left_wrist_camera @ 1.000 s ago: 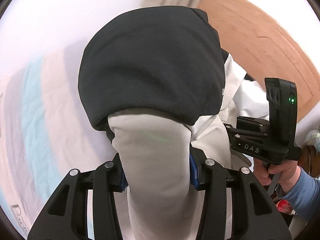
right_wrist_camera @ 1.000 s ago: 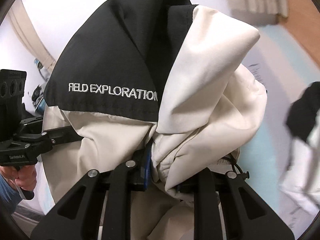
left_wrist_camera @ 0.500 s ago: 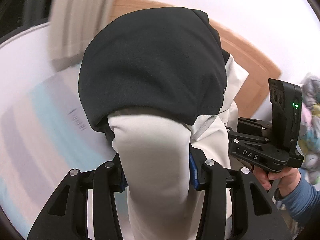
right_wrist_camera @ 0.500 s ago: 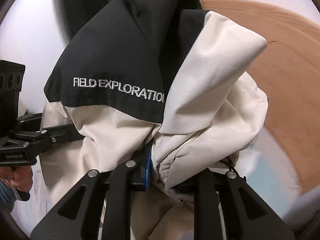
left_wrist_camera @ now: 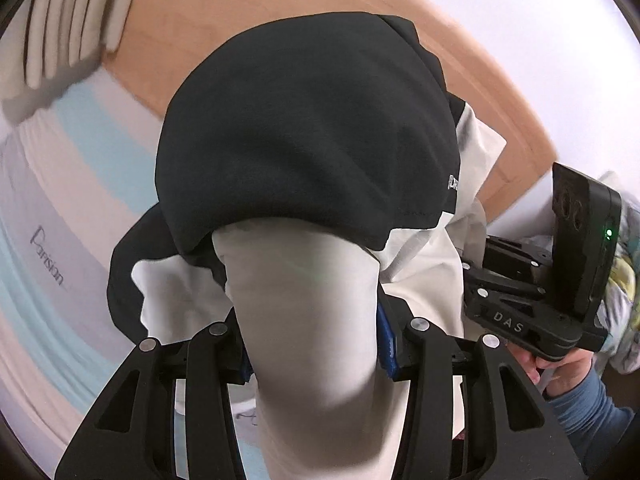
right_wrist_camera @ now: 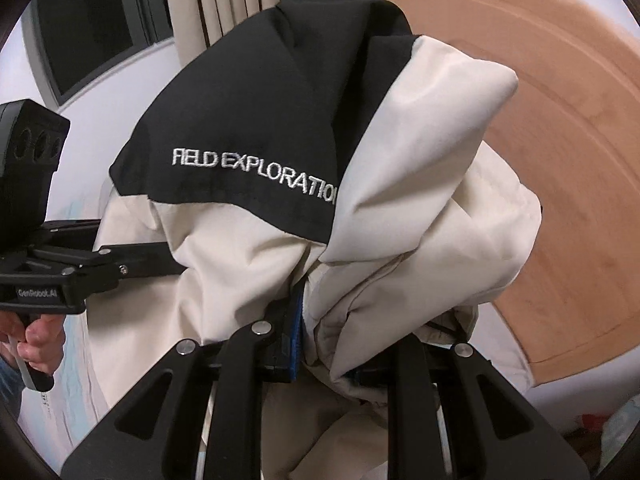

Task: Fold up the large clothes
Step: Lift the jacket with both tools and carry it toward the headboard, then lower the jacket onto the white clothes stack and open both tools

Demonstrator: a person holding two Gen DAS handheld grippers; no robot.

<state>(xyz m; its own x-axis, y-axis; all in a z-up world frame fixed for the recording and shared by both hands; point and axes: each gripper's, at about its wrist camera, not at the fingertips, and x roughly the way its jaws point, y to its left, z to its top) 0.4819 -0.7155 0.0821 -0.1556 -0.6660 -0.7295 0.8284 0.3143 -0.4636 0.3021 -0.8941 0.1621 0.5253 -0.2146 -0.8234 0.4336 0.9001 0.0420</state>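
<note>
Left wrist view: left gripper [left_wrist_camera: 310, 354] is pinching a thick cream fold of the jacket [left_wrist_camera: 304, 152], black panel bulging just ahead of its fingers; striped bedsheet [left_wrist_camera: 76, 184] is lying beyond. Right wrist view: right gripper [right_wrist_camera: 324, 354] is clamping bunched cream cloth of the same jacket [right_wrist_camera: 256, 120] (lettering reads FIELD EXPLORATION), wooden headboard [right_wrist_camera: 568, 184] showing past it.

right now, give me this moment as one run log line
left tool: shut on jacket | right tool: shut on jacket | jacket: bunched, black over cream | below: striped bed | fold: not yet laid
</note>
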